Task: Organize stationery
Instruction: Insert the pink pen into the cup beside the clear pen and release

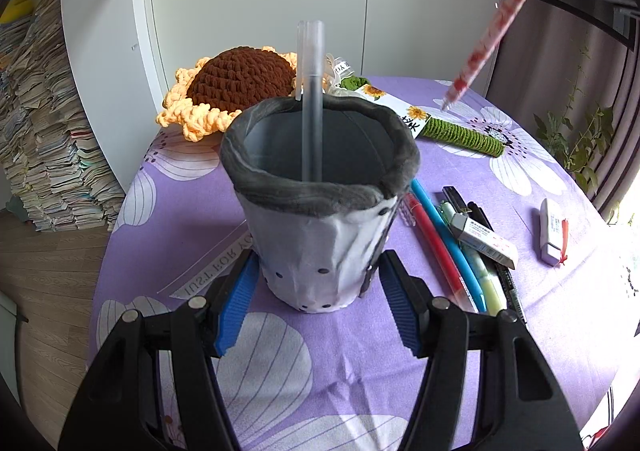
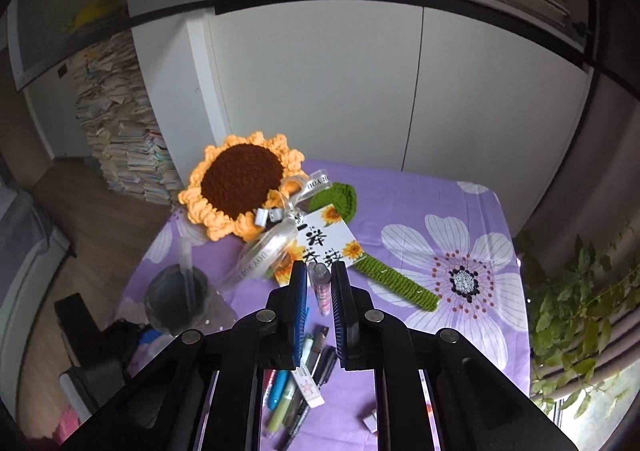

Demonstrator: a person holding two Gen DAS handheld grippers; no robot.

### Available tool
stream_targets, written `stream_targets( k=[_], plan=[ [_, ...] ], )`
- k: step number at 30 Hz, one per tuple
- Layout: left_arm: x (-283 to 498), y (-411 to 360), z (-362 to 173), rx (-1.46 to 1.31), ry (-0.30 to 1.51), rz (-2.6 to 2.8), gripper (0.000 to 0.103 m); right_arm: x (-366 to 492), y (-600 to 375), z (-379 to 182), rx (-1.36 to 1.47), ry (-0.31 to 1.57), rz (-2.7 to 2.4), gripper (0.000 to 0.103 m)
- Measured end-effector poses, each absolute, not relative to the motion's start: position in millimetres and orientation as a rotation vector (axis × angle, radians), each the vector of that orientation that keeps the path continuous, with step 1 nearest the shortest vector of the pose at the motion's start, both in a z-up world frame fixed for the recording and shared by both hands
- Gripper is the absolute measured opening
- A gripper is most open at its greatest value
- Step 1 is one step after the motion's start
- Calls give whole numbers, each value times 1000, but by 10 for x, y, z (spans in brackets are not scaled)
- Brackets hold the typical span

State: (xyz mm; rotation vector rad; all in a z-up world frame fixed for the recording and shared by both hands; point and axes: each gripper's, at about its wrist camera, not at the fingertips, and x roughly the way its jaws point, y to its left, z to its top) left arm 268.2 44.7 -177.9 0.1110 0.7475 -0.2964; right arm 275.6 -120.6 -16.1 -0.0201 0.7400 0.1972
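A grey-rimmed white fabric pen cup (image 1: 320,207) stands on the purple tablecloth with one grey translucent pen (image 1: 311,99) upright inside. My left gripper (image 1: 316,283) is open, its blue-padded fingers on either side of the cup's base. My right gripper (image 2: 319,283) is shut on a clear pen with red print (image 2: 322,291), held high above the table; in the left wrist view this pen (image 1: 486,39) hangs slanted at upper right. The cup also shows in the right wrist view (image 2: 180,299), lower left.
Loose pens, a highlighter and a boxed eraser (image 1: 464,247) lie right of the cup; another eraser (image 1: 552,231) lies further right. A crochet sunflower (image 1: 236,87) with a green stem (image 1: 464,133) and a card lies behind. A plant (image 2: 580,323) stands at right, paper stacks (image 1: 44,123) at left.
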Motion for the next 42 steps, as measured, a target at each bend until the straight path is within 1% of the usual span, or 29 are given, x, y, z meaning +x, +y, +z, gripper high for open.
stream_targets(
  k=[4,8,13,24,32,39,42],
  plan=[
    [2681,449,-1784,110,750,-297,62,2622,-981,196,-5,620,295,13],
    [2665,449,-1794,109,751,-297,62,2637,-763,286,10,615,390,13],
    [2662,445,-1796,110,751,-297,62,2740,-554,96,-10,684,439,13],
    [2673,445,-1795,110,752,-296,62,3026,-493,-502,-10,872,434,13],
    [2667,436,-1808,111,757,-295,63,3111,-517,-614,23,921,444,13],
    [2674,436,-1807,111,757,-295,63,3003,-793,-512,52,875,388,13],
    [2676,437,-1807,111,757,-295,63,3010,-985,-683,48,928,311,13]
  ],
)
